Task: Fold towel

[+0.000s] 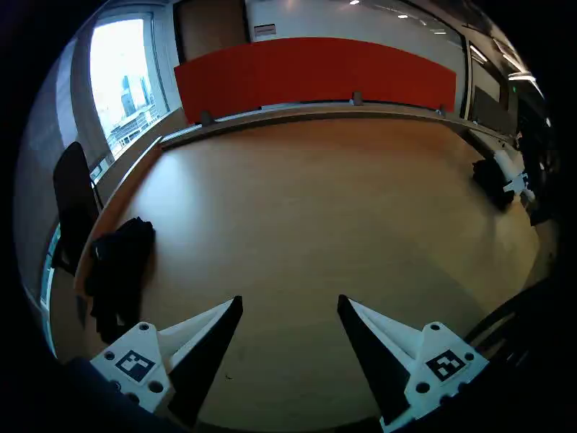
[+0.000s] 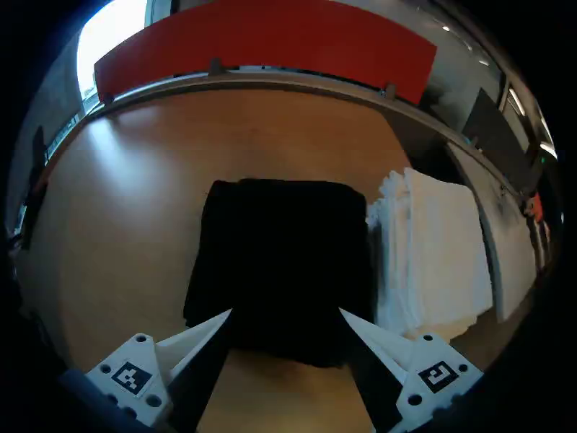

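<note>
In the right gripper view a folded black towel lies flat on the wooden table, with a stack of folded white towels touching its right side. My right gripper hovers open over the black towel's near edge, nothing between its fingers. In the left gripper view my left gripper stands open above bare tabletop. A crumpled black cloth lies at the table's left edge, left of that gripper. A small dark bundle with something white beside it sits at the far right.
A red partition panel runs along the table's far edge, also seen as the red panel. A dark chair stands by the window at the left. A white board lies right of the white towels.
</note>
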Motion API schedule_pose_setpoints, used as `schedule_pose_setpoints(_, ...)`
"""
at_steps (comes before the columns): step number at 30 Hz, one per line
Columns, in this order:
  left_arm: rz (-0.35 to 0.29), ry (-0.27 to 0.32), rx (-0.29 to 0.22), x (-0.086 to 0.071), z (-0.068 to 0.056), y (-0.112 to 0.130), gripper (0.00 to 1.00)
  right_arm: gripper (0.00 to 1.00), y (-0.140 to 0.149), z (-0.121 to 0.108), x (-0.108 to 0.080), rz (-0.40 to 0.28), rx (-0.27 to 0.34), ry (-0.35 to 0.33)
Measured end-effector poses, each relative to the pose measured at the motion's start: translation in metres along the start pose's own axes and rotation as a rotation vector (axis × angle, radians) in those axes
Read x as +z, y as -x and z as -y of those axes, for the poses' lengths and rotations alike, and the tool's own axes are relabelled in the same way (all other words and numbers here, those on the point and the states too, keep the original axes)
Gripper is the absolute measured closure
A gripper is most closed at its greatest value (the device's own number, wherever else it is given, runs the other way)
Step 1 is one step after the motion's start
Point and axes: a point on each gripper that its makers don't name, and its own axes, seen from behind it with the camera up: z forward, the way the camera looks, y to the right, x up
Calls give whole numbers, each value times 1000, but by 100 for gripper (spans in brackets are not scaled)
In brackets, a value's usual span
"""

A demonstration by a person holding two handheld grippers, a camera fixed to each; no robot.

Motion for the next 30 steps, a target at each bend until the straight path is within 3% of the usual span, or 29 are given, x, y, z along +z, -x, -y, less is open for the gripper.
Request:
schedule_pose_setpoints(18,-11,0,-9,0,2,-4,2,6,-23,0,-22,-79,27,11)
schedule_pose_setpoints(30,-19,-2,-23,0,4,-6,2,6,-49,5,-40,-189,57,28)
